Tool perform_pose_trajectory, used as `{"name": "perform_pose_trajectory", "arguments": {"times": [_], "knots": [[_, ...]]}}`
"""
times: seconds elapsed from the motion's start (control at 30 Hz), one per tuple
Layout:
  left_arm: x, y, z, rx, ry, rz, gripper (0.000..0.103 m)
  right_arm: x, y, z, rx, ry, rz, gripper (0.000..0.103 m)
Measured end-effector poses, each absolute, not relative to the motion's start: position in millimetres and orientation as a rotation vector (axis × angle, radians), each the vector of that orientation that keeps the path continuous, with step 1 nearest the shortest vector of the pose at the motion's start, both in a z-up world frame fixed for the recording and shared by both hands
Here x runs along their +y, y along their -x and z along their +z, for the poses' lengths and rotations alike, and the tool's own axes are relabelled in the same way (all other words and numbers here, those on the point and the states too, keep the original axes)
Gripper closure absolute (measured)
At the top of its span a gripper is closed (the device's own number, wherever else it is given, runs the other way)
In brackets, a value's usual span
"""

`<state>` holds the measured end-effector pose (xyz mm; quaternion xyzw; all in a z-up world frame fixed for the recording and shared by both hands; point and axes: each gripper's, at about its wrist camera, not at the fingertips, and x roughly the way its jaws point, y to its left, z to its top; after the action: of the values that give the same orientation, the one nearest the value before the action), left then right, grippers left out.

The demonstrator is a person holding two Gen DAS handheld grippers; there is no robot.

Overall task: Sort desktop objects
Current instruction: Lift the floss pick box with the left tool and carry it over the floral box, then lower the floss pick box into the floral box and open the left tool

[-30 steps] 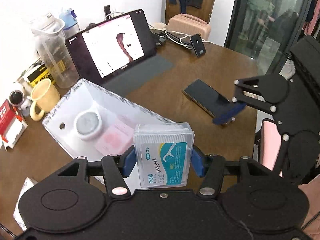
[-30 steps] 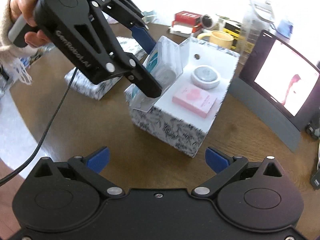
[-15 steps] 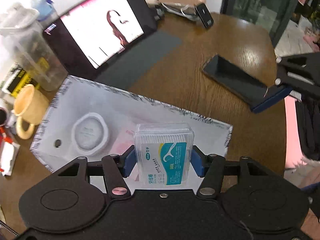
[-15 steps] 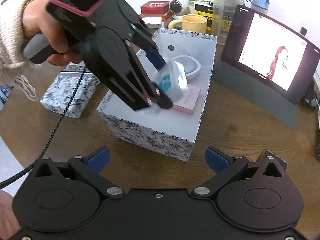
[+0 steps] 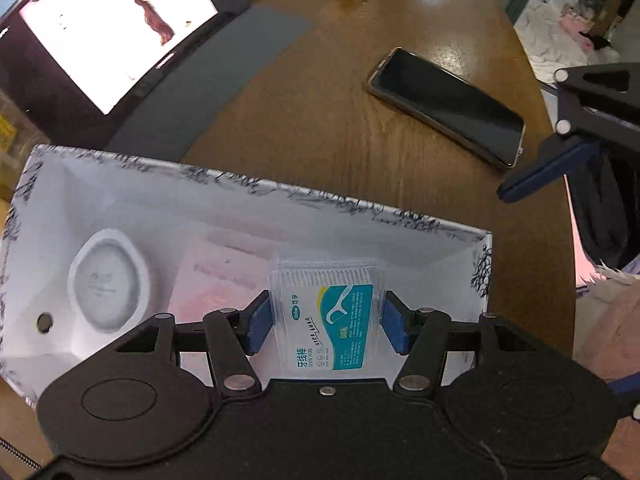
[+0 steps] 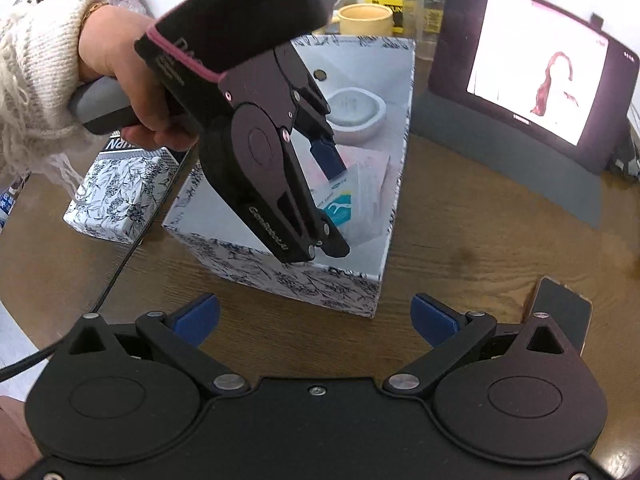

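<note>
Inside the patterned box [image 5: 360, 204], near its right end, the floss-pick case [image 5: 326, 312] sits clamped in the left gripper [image 5: 325, 318], over a pink card [image 5: 216, 284] and right of a white dish [image 5: 106, 284]. Outside the box, the right gripper [image 6: 316, 316] gapes wide, holding nothing, beside a phone [image 5: 448, 106].

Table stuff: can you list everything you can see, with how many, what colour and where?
floss pick box: 1, clear with teal label, held inside the storage box
storage box: 1, white with dark floral print, open, mid-table
round dish: 1, white, in the storage box
pink packet: 1, pink, in the storage box, beside the dish
small floral box: 1, white and black, left of the storage box
phone: 1, black, flat on the table
tablet: 1, dark frame, screen lit, propped
mug: 1, yellow, behind the storage box
table: 1, brown wood
left tool: 1, black, blue pads, shut on the floss pick box
right tool: 1, black, open
hand: 1, cream sleeve, gripping the left tool
</note>
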<state>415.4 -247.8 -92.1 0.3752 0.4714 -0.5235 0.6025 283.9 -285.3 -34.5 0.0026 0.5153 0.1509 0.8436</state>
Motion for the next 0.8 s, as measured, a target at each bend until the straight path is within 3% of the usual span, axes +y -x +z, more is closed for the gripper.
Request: {"name": "perform_pose_trajectory", "arguments": {"times": [0.8], "knots": [[-250.7,-441.1,-116.5,1.293,-0.893,-1.270,0.046,-295.1,-275.1,-44.3,1.125,-0.034,0.313,0.000]]}}
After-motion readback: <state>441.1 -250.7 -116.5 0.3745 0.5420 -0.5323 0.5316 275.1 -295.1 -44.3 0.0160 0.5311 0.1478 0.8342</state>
